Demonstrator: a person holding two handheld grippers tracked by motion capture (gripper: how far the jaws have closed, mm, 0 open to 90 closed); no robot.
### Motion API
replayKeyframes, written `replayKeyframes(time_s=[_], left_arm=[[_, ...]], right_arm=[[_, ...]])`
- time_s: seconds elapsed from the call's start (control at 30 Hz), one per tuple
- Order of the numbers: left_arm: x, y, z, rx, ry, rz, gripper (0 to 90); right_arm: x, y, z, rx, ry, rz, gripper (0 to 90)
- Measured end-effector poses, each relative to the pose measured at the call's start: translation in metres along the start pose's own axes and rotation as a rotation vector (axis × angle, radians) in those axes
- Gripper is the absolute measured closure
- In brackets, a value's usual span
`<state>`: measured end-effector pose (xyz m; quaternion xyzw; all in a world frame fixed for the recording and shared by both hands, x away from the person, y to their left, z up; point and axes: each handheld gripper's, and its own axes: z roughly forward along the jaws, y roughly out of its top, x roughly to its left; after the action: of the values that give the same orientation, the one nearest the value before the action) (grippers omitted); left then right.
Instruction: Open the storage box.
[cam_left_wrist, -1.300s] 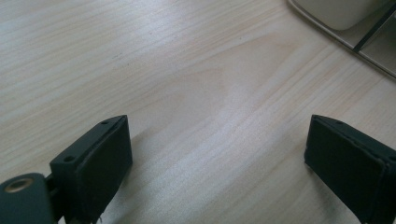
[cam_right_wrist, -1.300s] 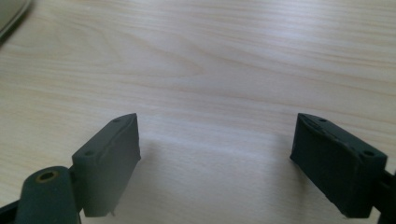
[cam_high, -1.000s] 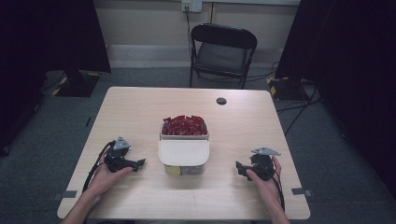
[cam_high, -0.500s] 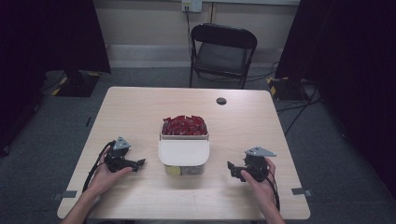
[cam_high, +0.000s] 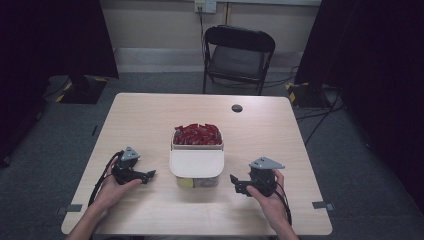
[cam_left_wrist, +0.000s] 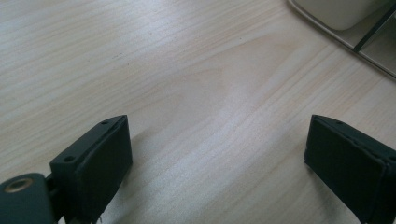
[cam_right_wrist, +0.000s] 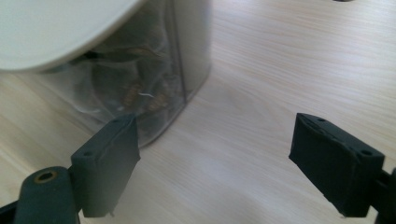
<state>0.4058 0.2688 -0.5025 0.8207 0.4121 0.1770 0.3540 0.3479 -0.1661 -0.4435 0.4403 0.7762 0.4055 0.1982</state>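
Observation:
A clear plastic container (cam_high: 197, 176) stands at the table's middle, its white lid (cam_high: 196, 163) covering the near half and red pieces (cam_high: 197, 134) showing in the far half. My left gripper (cam_high: 148, 175) rests open on the table to the container's left, jaws wide apart over bare wood (cam_left_wrist: 219, 154). My right gripper (cam_high: 235, 183) is open just right of the container, pointing at it. In the right gripper view the container's clear wall (cam_right_wrist: 154, 88) and lid (cam_right_wrist: 51, 28) stand close ahead of the left jaw, not touching.
The wooden table (cam_high: 150, 115) has a small black disc (cam_high: 237, 108) near its far edge. A black folding chair (cam_high: 238, 55) stands behind the table. Bare wood surrounds the container on all sides.
My right gripper has moved left, closer to the container. The left gripper has stayed where it was.

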Motion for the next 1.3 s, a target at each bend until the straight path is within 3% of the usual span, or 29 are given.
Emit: replayKeyframes(time_s=[0.2, 0.33, 0.63, 0.83, 1.3], left_arm=[[0.0, 0.0, 0.0, -0.001, -0.001, -0.001, 7.0], [0.0, 0.0, 0.0, 0.0, 0.001, 0.0, 7.0], [0.0, 0.0, 0.0, 0.0, 0.0, -0.002, 7.0], [0.0, 0.0, 0.0, 0.0, 0.001, -0.001, 7.0], [0.0, 0.0, 0.0, 0.0, 0.001, -0.002, 7.0]], right_arm=[[0.015, 0.005, 0.007, 0.005, 0.046, -0.023, 15.1], [0.025, 0.006, 0.014, 0.043, 0.081, -0.053, 15.8], [0.041, 0.015, 0.024, 0.025, 0.116, -0.097, 15.3], [0.045, 0.018, 0.029, 0.01, 0.149, -0.08, 14.8], [0.043, 0.024, 0.022, -0.016, 0.161, -0.053, 14.0]])
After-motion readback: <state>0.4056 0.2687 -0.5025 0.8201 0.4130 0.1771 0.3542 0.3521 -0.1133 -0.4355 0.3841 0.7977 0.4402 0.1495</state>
